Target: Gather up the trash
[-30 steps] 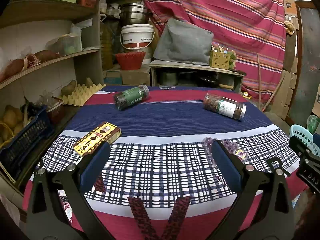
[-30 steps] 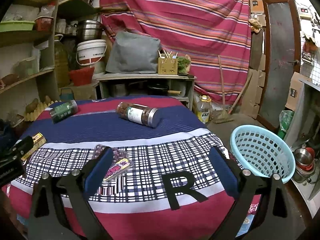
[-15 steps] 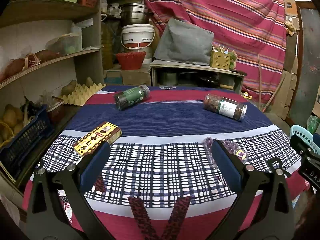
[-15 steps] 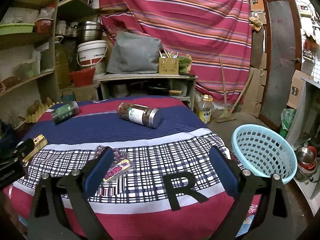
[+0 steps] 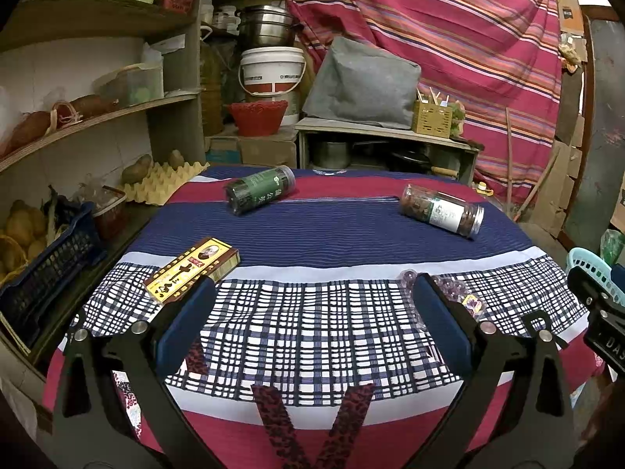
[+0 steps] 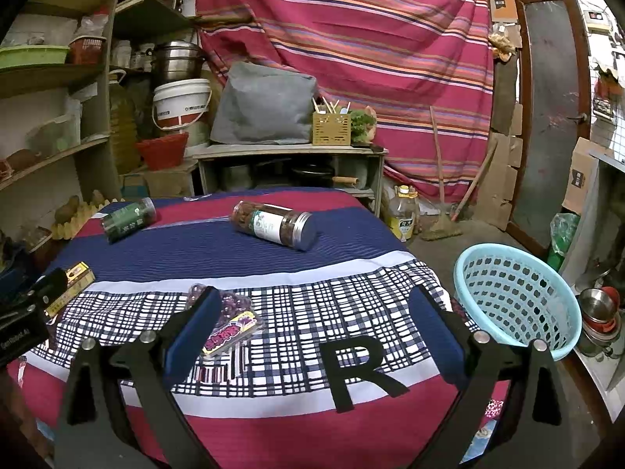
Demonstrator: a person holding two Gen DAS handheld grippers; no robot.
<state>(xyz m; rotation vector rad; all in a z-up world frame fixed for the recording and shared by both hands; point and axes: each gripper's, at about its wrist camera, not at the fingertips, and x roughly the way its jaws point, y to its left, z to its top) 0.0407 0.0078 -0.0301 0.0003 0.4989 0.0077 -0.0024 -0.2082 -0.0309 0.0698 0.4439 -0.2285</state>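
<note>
left gripper (image 5: 312,312): wide apart, holding nothing
right gripper (image 6: 312,312): same (empty)
trash: two jars (image 6: 273,224) lying on the table (image 6: 273,410)

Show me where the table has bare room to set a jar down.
Largest bare patch: the checked cloth in the middle, between the yellow box and the purple blister pack. Also free: the navy band between the green jar and the brown jar. Crowded: the near-left corner around the box.
</note>
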